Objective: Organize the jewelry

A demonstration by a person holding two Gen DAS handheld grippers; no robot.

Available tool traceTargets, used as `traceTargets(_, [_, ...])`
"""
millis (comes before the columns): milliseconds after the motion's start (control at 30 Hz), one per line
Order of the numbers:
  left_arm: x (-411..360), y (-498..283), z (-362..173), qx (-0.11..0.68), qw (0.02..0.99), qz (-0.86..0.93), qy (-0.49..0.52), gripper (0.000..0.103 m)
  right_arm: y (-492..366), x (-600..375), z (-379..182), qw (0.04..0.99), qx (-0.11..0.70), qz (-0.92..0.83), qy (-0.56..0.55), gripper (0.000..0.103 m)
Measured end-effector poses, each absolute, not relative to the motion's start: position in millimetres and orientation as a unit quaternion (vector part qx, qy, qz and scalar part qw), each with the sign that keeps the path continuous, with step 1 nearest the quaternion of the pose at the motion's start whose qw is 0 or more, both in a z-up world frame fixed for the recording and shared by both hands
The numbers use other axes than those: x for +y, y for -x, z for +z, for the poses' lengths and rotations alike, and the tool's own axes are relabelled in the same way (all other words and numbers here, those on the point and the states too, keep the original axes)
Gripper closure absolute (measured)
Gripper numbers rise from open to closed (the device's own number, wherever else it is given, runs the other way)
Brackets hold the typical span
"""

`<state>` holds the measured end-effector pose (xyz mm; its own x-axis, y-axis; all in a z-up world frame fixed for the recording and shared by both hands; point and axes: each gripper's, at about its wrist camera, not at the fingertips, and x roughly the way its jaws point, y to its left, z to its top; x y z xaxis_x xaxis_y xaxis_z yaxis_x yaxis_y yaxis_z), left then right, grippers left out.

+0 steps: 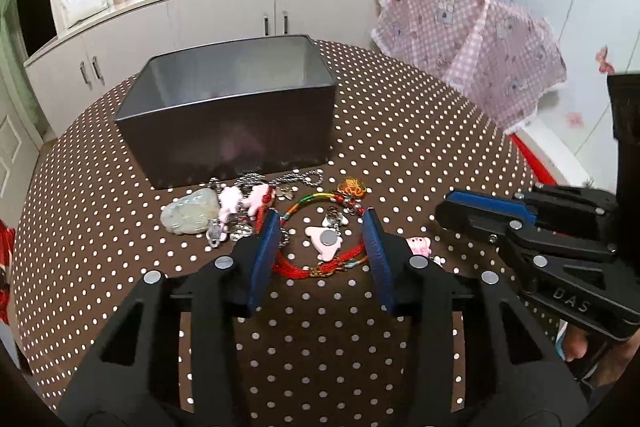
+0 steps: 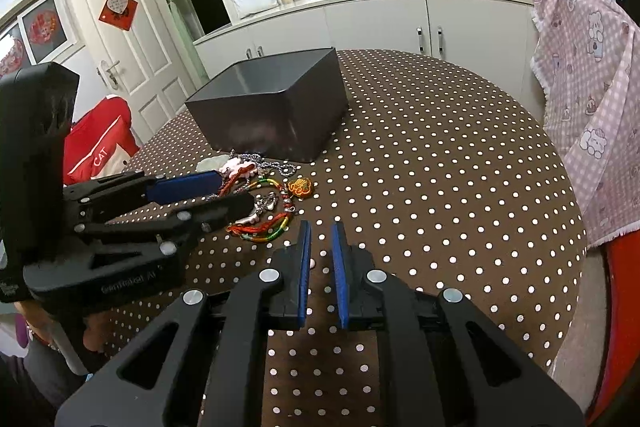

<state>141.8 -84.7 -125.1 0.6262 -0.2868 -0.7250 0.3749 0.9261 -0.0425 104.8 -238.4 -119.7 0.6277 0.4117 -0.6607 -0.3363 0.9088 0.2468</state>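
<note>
Jewelry lies in a heap on the dotted table in front of a dark grey box [image 1: 240,115]. My left gripper [image 1: 324,227] is open, its blue pads on either side of a red and rainbow cord bracelet [image 1: 320,267] and a pink charm [image 1: 326,241]. A pale jade pendant [image 1: 190,217], pink figurines [image 1: 244,201] and silver chains [image 1: 276,181] lie to the left. My right gripper [image 2: 320,239] has a narrow gap between its pads, holds nothing, and hovers over bare table to the right of the bracelet [image 2: 264,227]. The box [image 2: 276,107] stands behind.
The round table has a brown cloth with white dots [image 2: 440,187]. A pink checked cloth [image 1: 472,47] hangs over a chair at the right. White cabinets [image 1: 224,19] stand behind. A small pink charm [image 1: 420,247] lies beside my left gripper's right finger.
</note>
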Motion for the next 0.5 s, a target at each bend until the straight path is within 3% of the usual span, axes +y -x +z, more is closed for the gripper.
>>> traceTargets(33, [-85.4,-142.8,-127.1,0.395,0.898,-0.182,-0.060,0.067,-104.7,-238.6,-119.6,0.901,0.378,0.208,-0.050,0.093])
traceTargets(200, [-84.6,-148.5,-137.3,0.416,0.889,-0.181,-0.061,0.067,-104.4,-235.4,-121.5,0.898,0.382,0.214,-0.046,0.093])
traceTargets(300, [-85.8,-150.5,-138.0,0.416,0.890,-0.171,-0.073,0.081,-103.5,-233.3,-122.7,0.896,0.385,0.216,-0.045,0.093])
traceTargets(400, [-84.5,-150.8,-136.3,0.414,0.891,-0.175,-0.065,0.081,-101.0,-230.8,-122.4,0.896,0.386,0.217,-0.043,0.092])
traceTargets(500, [-78.5,-146.0,-133.8,0.405,0.896,-0.175,-0.054,0.081,-98.0,-226.6,-123.4,0.894,0.389,0.217,-0.038,0.080])
